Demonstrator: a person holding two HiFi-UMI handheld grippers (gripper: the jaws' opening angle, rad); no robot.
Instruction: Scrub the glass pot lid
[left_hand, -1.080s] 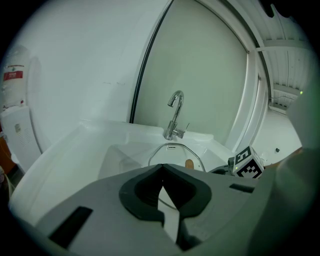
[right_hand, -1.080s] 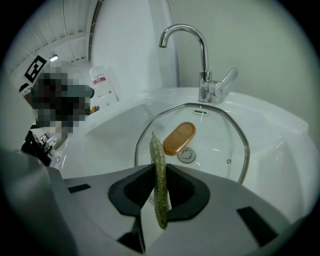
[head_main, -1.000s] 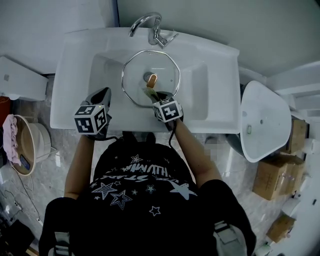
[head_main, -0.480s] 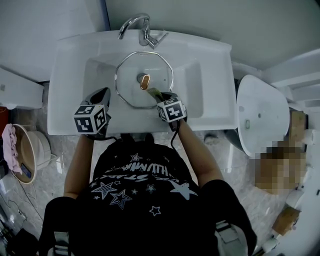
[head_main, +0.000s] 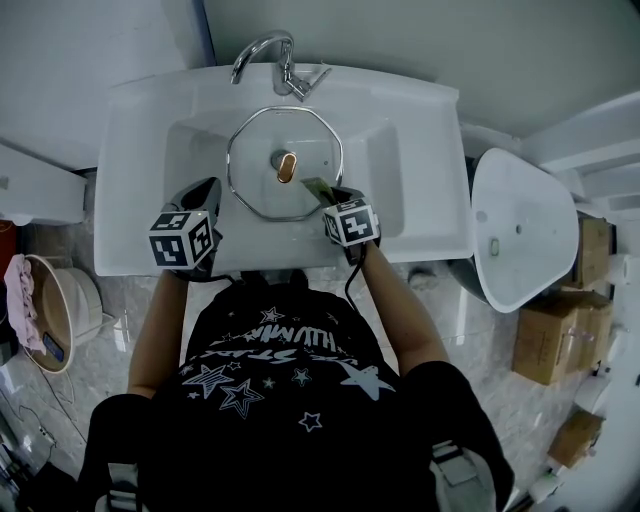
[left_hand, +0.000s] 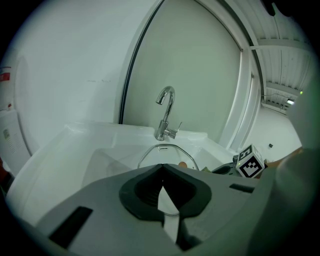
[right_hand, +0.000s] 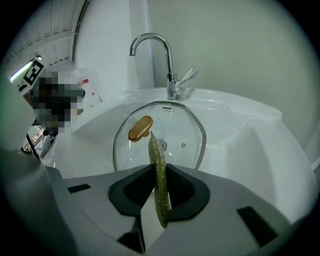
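1. Right gripper (right_hand: 159, 192): jaws clenched on a green scouring pad (right_hand: 156, 155). The pad stands on edge between them and sticks out forward.
2. Pad tip points at the glass pot lid (right_hand: 185, 135), close to its golden knob (right_hand: 140, 128). From the head view the pad (head_main: 318, 187) lies over the lid's near right rim. It may be touching the glass, but I cannot be sure.
3. Left gripper (left_hand: 162, 182): jaws closed together, nothing held. In the head view it (head_main: 200, 205) hangs over the front left rim of the sink (head_main: 140, 160), beside the lid and apart from it.
4. Lid (head_main: 255, 195) lies flat in the white basin, knob up, metal-rimmed, roughly centred under the faucet (head_main: 275, 60).
5. Farther out: a white tub (head_main: 520, 240) stands right of the sink, with cardboard boxes (head_main: 550, 345) past it on the floor.
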